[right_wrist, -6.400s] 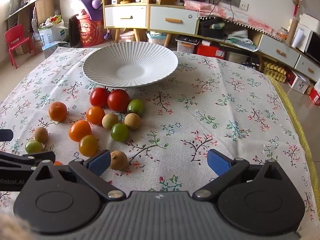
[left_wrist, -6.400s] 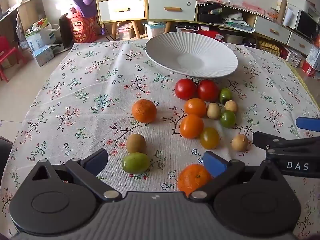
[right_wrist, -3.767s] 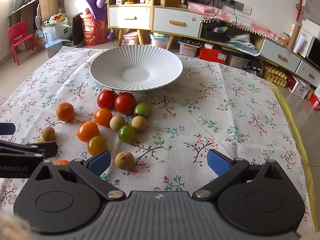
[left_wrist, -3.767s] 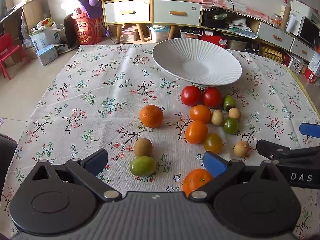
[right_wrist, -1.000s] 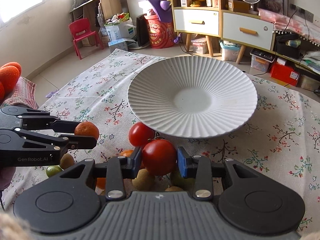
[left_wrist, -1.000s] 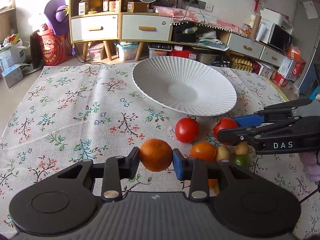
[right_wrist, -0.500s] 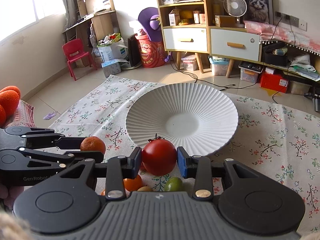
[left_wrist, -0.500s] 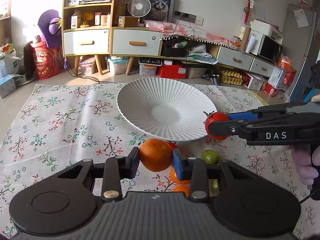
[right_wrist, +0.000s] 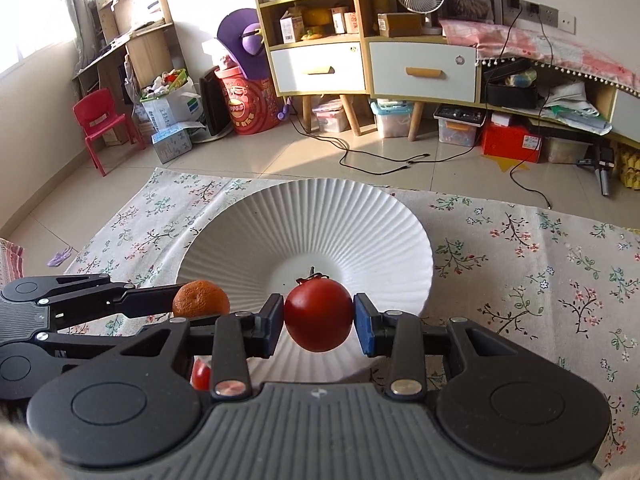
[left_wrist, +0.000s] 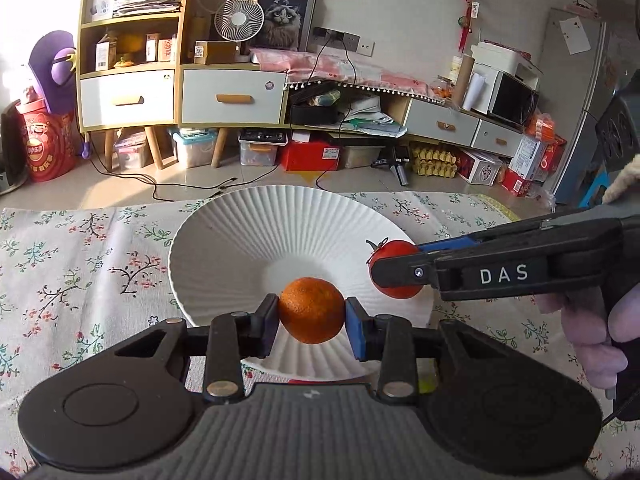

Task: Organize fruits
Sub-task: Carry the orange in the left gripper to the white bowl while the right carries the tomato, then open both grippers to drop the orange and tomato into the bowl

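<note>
Left wrist view: the left gripper (left_wrist: 311, 322) clamps a round orange mandarin (left_wrist: 311, 310) over the near half of the white ribbed ceramic plate (left_wrist: 224, 248); the plate's centre lies just ahead and below.

Right wrist view: the right gripper (right_wrist: 319, 325) clamps a red stemmed tomato (right_wrist: 319, 317) above the plate's near rim, centre straight ahead; the 2 fruits sit side by side.

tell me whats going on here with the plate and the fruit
A person holds a gripper in each hand and is moving fruit to the white ribbed plate on the floral tablecloth. The left gripper is shut on an orange, and the right gripper is shut on a red tomato. Both fruits are held over the plate, not yet released. The plate itself holds nothing so far.
</note>
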A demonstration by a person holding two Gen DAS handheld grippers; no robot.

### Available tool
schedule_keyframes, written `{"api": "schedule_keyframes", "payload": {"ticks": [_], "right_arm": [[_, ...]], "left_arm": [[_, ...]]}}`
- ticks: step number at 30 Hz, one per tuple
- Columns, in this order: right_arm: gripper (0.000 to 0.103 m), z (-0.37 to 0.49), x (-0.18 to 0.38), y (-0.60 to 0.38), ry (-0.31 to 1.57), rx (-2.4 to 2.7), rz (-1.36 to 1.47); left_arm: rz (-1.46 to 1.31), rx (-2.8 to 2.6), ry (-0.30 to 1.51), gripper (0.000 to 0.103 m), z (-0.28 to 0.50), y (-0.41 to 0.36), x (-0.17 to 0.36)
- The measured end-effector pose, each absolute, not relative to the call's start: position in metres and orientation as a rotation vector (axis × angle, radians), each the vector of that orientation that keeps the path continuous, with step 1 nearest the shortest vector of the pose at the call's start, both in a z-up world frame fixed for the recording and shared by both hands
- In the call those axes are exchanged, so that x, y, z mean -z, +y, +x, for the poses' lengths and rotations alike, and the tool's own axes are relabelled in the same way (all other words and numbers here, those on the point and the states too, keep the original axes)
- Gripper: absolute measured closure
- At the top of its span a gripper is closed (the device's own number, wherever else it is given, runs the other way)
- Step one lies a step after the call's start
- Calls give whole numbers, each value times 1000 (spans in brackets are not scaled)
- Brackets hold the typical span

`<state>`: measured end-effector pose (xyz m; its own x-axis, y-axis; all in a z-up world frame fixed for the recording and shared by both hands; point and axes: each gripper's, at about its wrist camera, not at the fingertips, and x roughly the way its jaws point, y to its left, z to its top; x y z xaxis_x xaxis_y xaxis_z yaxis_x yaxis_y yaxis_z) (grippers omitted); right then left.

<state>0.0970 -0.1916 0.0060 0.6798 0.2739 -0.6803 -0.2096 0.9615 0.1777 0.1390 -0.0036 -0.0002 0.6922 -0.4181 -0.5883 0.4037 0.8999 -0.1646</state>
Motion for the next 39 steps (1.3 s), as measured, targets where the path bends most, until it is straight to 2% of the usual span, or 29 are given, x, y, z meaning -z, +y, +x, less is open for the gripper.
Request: {"api": "schedule_keyframes", "payload": {"ticks": [28, 31, 33, 34, 36, 39], "right_arm": [[68, 129, 12, -187, 844, -241, 188], [68, 130, 11, -187, 850, -250, 194], [67, 129, 8, -188, 838, -256, 202], [64, 127, 6, -188, 827, -253, 204], [44, 123, 1, -189, 800, -239, 202], [34, 115, -7, -191, 767, -222, 188]], "left_arm": [[99, 461, 688, 74, 173, -18, 20], [101, 462, 675, 73, 172, -17, 18], [98, 458, 667, 66, 170, -15, 16], [93, 454, 664, 59, 169, -14, 15], [77, 446, 660, 52, 165, -9, 12], [68, 440, 662, 41, 161, -3, 8]]}}
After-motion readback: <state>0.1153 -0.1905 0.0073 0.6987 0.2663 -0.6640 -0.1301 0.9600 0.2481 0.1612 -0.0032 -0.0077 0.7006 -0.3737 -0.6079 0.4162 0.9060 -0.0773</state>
